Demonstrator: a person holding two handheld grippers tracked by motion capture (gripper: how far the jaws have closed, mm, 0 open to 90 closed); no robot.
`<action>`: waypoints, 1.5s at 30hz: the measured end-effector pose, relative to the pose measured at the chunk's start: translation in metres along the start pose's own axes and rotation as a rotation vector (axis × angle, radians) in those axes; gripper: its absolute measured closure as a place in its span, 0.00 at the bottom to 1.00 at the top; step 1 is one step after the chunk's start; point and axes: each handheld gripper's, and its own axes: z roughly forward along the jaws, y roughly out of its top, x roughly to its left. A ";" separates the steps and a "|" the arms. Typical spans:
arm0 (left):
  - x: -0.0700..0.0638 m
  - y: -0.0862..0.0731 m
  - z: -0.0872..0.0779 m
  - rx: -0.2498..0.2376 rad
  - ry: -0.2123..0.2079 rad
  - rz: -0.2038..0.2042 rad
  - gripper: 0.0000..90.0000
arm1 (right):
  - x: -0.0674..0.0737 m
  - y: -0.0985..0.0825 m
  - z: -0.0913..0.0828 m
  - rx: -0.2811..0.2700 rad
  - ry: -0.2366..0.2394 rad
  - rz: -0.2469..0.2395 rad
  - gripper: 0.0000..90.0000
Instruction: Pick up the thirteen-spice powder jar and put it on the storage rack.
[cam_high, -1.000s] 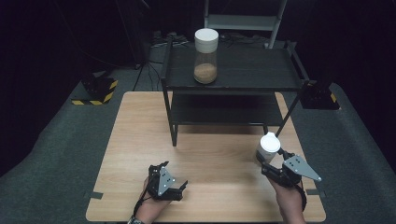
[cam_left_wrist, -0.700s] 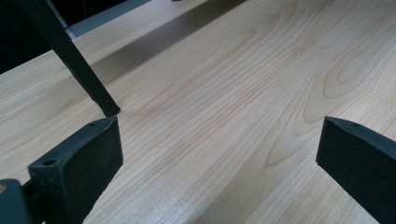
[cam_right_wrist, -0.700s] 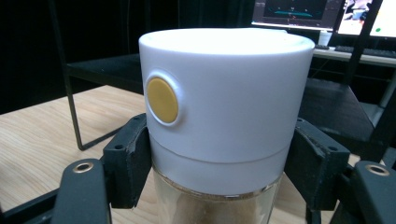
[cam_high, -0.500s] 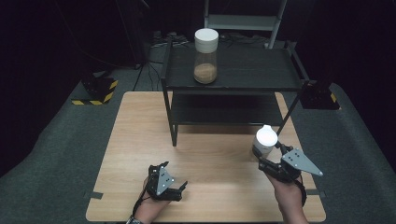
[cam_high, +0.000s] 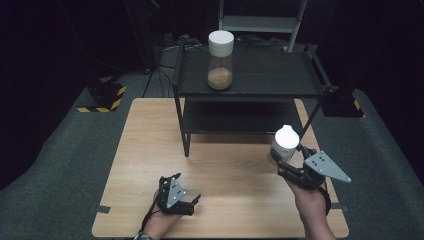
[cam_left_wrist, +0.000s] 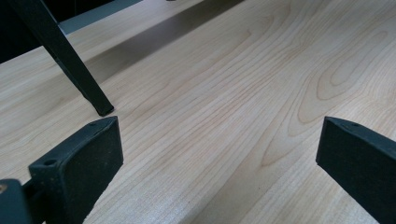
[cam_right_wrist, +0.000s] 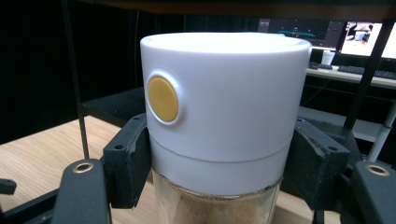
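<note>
The right tool (cam_high: 286, 159) grips the white-lidded glass jar of brown powder (cam_right_wrist: 219, 121), near the black two-tier metal rack (cam_high: 250, 87). Keep it upright. The left tool (cam_high: 176, 196) rests open.

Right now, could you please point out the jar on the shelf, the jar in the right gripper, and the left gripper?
Shelf jar (cam_high: 220, 60), high view, on its glass body.
Held jar (cam_right_wrist: 224, 102), right gripper view, on its white lid.
Left gripper (cam_high: 186, 202), high view, between its fingertips.
</note>
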 end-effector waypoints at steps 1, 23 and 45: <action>0.000 0.000 0.000 -0.001 0.000 -0.001 0.01 | 0.000 0.002 0.000 -0.001 0.000 -0.001 0.33; 0.004 -0.001 -0.001 -0.006 -0.016 -0.008 0.01 | -0.004 0.056 0.003 -0.069 -0.001 -0.019 0.33; 0.007 -0.003 -0.001 -0.014 -0.027 -0.020 0.01 | -0.007 0.111 0.018 -0.132 -0.013 -0.030 0.33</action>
